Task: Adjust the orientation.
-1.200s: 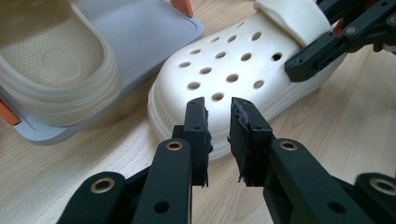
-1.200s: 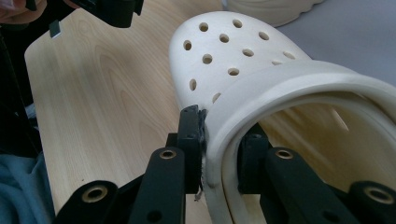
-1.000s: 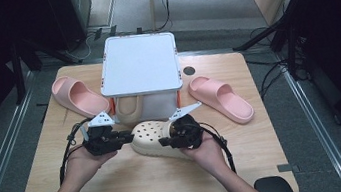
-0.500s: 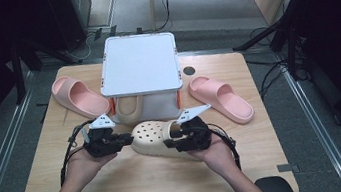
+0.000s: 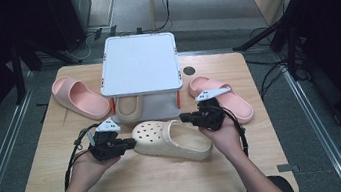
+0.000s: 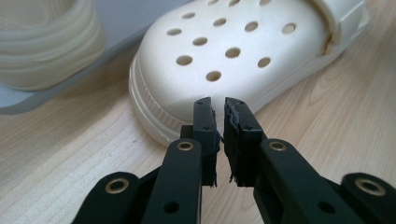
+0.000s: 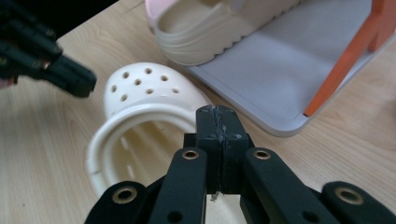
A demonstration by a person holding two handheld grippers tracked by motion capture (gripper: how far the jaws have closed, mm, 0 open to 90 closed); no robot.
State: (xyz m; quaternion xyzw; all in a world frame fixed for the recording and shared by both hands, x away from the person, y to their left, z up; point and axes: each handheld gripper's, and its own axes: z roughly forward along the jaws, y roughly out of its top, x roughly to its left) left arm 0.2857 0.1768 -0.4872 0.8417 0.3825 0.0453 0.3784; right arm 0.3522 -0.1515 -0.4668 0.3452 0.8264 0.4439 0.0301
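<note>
Clog (image 5: 172,139): cream, holed toe, lying on the table (image 5: 141,191) just in front of the shelf (image 5: 140,70), toe toward the left gripper (image 5: 127,143); probably waiting to join its mate.
Mate (image 5: 128,107): a second cream clog already tucked on the shelf's lower deck, mostly hidden under the white top.
Left gripper: jaws have just been closing, now nearly together with a thin gap, nothing between them, tips just short of the toe (image 6: 210,70).
Right gripper (image 5: 187,118): jaws pressed together, empty, near the heel rim (image 7: 140,116); they have just shut.
Pink slippers (image 5: 77,96): one each side of the shelf, the right one (image 5: 232,100) partly covered by the right gripper.
Unclear: whether either tip touches the clog.
</note>
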